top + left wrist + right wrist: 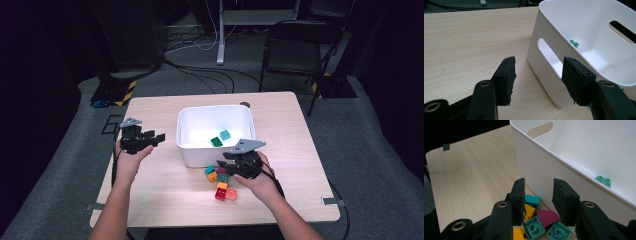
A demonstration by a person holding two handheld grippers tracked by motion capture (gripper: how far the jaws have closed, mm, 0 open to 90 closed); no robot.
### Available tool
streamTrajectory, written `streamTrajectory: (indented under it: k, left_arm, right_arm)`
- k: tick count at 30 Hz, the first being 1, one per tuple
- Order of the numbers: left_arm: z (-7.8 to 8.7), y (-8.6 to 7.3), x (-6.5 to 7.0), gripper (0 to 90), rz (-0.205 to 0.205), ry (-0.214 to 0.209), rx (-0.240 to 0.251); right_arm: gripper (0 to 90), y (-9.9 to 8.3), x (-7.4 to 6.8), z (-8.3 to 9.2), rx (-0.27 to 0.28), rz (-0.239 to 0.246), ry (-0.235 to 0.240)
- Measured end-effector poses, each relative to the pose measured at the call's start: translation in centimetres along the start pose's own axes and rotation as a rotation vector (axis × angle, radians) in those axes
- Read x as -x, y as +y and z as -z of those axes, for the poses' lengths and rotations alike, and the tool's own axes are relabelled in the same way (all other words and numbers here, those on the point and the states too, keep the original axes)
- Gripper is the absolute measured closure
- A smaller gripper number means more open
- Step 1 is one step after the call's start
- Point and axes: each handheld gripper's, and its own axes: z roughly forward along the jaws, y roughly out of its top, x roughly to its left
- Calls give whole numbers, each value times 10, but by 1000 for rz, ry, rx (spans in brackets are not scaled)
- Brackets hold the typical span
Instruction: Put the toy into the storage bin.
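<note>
Colourful toy bricks (pixel 221 182) heaped beside white bin (pixel 189 150), two inside

Inside the white bin (pixel 200 117), beyond the tips of the right gripper (pixel 231 164), there are two bricks: one dark green brick (pixel 216 141) and one teal brick (pixel 225 134). Just under and in front of this gripper lies one pile of bricks (pixel 221 182) on the table (pixel 150 190), where I count about seven. By colour these are two teal, two orange, one magenta, one red and one pink, though some are partly hidden.
</note>
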Motion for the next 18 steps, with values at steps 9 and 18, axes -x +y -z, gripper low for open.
streamTrajectory:
  k: [9,18]
  left_arm:
    - [0,0,0,440,0,2,-1]
    - [1,0,-1,440,1,0,6]
  right_arm:
    - [622,-18,3,-16,-52,-17,2]
    - [622,-41,5,-38,-109,-32,-1]
